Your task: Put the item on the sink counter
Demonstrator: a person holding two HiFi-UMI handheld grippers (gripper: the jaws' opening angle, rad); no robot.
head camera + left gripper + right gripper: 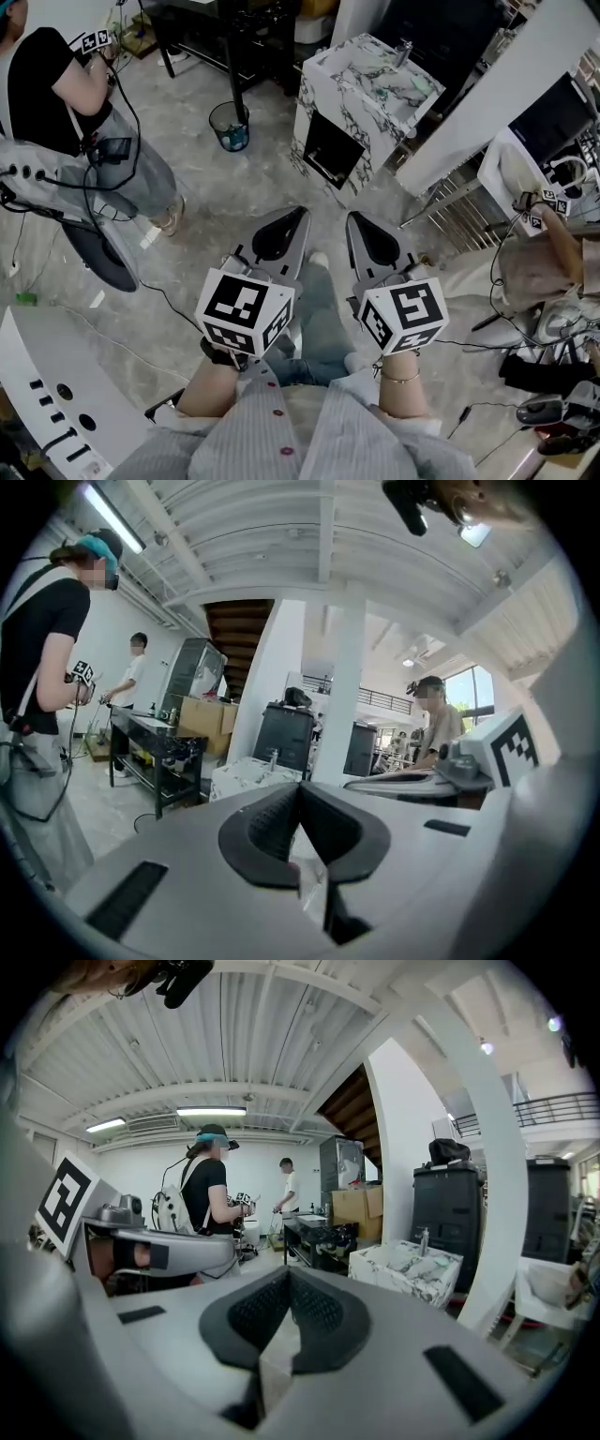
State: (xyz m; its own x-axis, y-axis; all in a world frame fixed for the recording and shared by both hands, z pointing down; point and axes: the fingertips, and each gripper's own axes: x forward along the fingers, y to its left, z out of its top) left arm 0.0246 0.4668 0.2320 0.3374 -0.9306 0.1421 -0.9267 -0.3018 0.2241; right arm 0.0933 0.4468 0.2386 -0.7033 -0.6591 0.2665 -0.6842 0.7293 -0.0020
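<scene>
Black rubber jaws pressed together on left hand-held gripper (302,214) and right hand-held gripper (352,217), nothing pinched. Item itself nowhere to be made out. Well ahead, slightly nearer the right one: marble sink worktop (352,61) with tap (405,49).

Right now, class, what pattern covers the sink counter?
The sink counter is white with dark marble veins; clearest in head view.

On the grey floor (211,192) we see a marble sink counter (321,92). A round bin (229,127) stands just left of this counter, and a tap (403,52) rises at its far side.
</scene>
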